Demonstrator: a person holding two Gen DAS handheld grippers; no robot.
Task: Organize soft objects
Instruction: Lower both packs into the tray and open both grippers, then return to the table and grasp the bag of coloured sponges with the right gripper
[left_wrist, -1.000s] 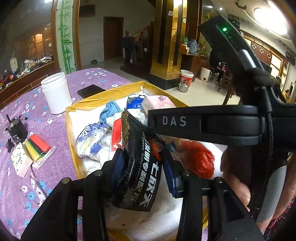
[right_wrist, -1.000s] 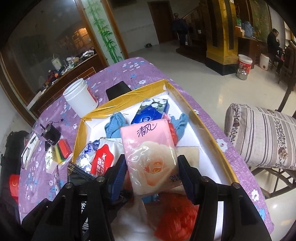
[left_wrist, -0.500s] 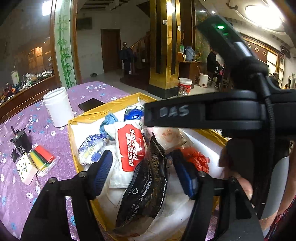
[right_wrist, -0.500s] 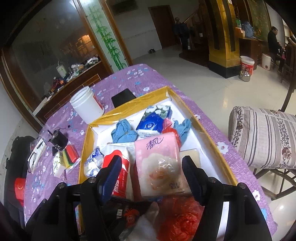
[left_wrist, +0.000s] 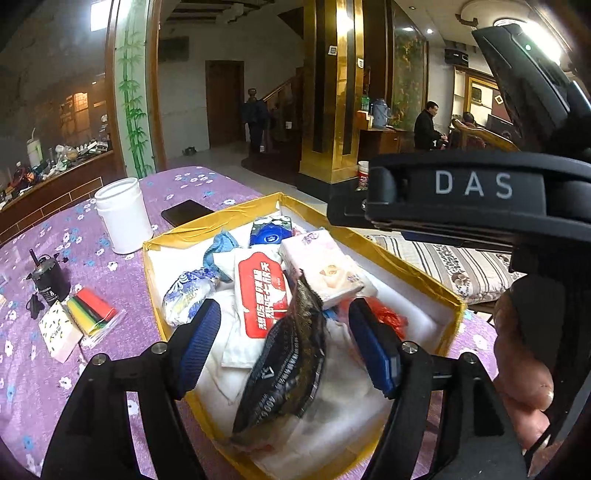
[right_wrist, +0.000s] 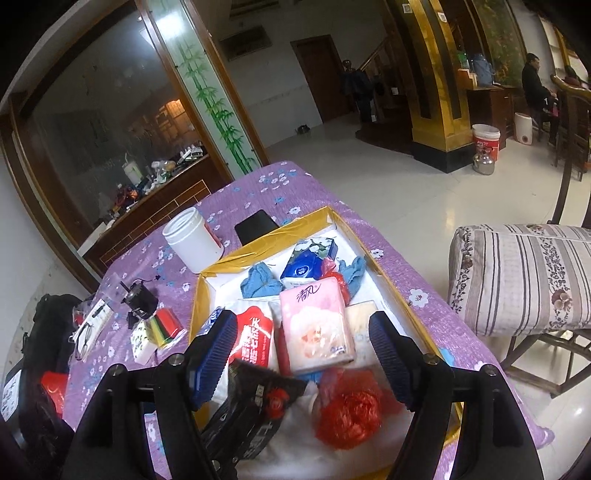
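Left gripper (left_wrist: 284, 341) spread wide, grasping nothing; right gripper (right_wrist: 303, 354) likewise released above the gold-rimmed box (right_wrist: 395, 295); only the right view reveals the red plastic bag (right_wrist: 349, 410) fully; black pouch (left_wrist: 284, 369) lies in the box, long axis running toward the far end; pink tissue pack (right_wrist: 317, 328) likewise lengthwise.

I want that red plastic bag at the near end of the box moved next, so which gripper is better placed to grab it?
Right, probably. The right gripper is open, and the red plastic bag lies just below its fingers. The left gripper is open too, but the black packet lies between its fingers, with the bag off to its right.
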